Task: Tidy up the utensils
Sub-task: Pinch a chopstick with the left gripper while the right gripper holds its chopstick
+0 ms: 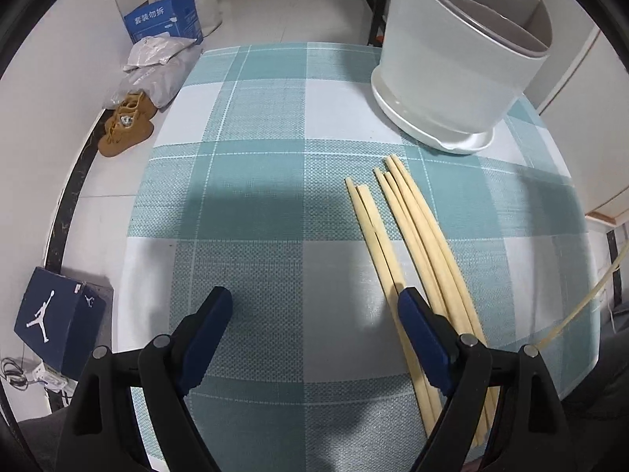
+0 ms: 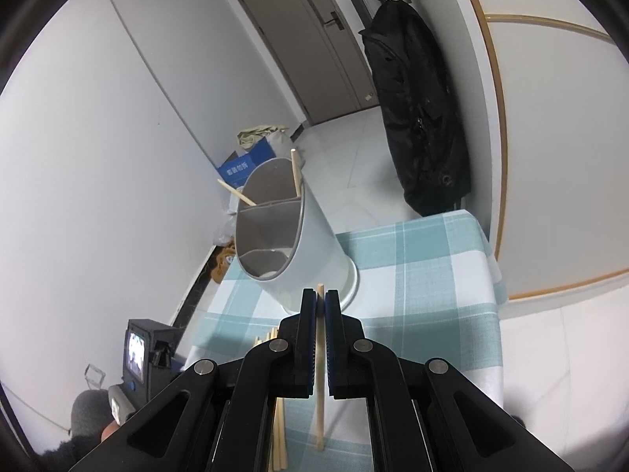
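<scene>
Several pale wooden chopsticks (image 1: 409, 232) lie in a loose bundle on the teal checked tablecloth (image 1: 255, 126). My left gripper (image 1: 314, 303) hangs above the cloth, open, its right finger over the bundle's near end. A white divided utensil holder (image 1: 456, 67) stands at the far right of the table, with a chopstick poking from it. In the right wrist view, my right gripper (image 2: 321, 301) is shut on a single chopstick (image 2: 320, 393), held near its top above the table. Beyond it the holder (image 2: 310, 236) has two chopsticks in its far compartment.
A blue cardboard box (image 1: 165, 19), bags and brown shoes (image 1: 125, 126) lie on the floor left of the table. A dark shoe box (image 1: 59, 322) sits near the left corner. A black jacket (image 2: 420, 118) hangs by the door. The table edge runs on the right.
</scene>
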The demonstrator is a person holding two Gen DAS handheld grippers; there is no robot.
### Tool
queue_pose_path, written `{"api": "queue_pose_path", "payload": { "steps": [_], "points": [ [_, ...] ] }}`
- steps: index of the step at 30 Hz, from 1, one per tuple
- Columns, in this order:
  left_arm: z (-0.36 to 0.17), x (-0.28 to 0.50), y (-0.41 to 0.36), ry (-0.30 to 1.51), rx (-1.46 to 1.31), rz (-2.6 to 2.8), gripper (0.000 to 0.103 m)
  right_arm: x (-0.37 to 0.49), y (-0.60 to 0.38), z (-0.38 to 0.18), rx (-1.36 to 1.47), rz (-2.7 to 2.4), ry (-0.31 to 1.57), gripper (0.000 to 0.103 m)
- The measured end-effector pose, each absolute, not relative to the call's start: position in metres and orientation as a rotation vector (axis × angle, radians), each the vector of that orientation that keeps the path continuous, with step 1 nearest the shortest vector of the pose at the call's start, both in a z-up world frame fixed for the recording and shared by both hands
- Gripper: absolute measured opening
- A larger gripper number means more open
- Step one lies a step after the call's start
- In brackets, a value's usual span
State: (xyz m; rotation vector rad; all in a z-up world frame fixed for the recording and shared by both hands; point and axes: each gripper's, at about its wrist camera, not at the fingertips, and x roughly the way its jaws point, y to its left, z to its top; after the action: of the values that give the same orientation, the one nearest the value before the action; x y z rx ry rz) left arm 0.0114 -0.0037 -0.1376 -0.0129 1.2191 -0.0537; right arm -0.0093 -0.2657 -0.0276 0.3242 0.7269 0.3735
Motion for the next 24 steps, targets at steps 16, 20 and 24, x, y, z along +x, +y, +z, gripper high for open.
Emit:
{"api": "queue_pose_path", "payload": {
  "steps": [16,20,24],
  "points": [
    [-0.141,0.035,0.008,1.268,0.041,0.02,0.083,-0.008,-0.266,-0.027,0.334,0.379,0.729,0.003],
    [-0.141,0.045,0.008,1.26,0.051,-0.003,0.067,-0.006,-0.262,-0.028,0.325,0.384,0.734,0.003],
    [-0.139,0.053,0.007,1.277,0.024,-0.01,0.044,-0.005,-0.26,-0.028,0.314,0.38,0.734,0.003]
  ]
}}
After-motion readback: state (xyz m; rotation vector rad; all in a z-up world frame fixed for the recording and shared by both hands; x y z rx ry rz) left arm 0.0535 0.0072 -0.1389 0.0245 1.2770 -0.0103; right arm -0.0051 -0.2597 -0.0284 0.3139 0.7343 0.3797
